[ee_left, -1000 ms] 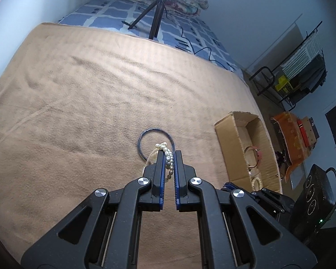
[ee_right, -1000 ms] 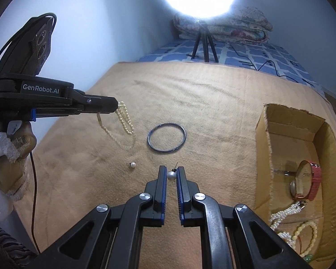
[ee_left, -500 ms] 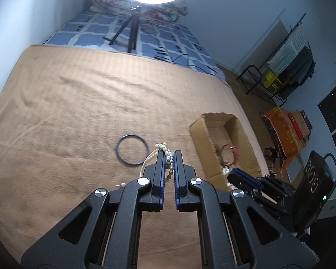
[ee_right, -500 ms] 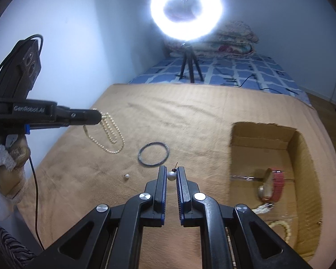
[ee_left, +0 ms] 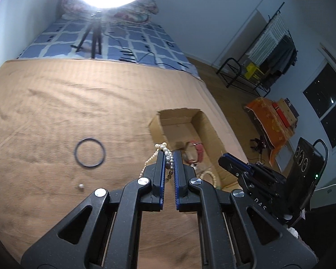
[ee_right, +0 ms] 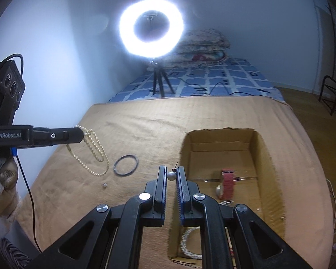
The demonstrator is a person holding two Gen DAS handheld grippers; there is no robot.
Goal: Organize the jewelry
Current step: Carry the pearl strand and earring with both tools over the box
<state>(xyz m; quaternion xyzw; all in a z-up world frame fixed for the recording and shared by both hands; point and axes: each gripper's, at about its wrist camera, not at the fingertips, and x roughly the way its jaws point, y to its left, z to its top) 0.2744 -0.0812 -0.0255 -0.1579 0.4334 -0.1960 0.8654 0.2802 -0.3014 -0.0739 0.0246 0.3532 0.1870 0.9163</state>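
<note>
My left gripper (ee_left: 168,154) is shut on a pearl necklace (ee_left: 166,157), whose strands hang in loops (ee_right: 94,150) above the tan blanket. My right gripper (ee_right: 172,172) is shut on a single pearl earring (ee_right: 171,175), held just left of the open cardboard box (ee_right: 268,170). In the box lie a red-strapped watch (ee_right: 228,180) and pearl strands (ee_right: 188,244). A dark bangle (ee_left: 90,152) and a loose pearl (ee_left: 80,186) rest on the blanket. The left gripper (ee_right: 78,134) appears from the side in the right wrist view, and the right gripper (ee_left: 224,159) in the left wrist view.
A ring light on a tripod (ee_right: 151,31) stands on the blue checked sheet (ee_right: 212,83) behind the blanket (ee_left: 56,103). Folded quilts (ee_right: 201,44) lie at the bed's head. A clothes rack (ee_left: 268,51) and orange bags (ee_left: 271,118) stand on the floor to the right.
Both grippers rose and moved right toward the box, each keeping its hold. The necklace lifted clear of the blanket. The bangle and loose pearl stayed put.
</note>
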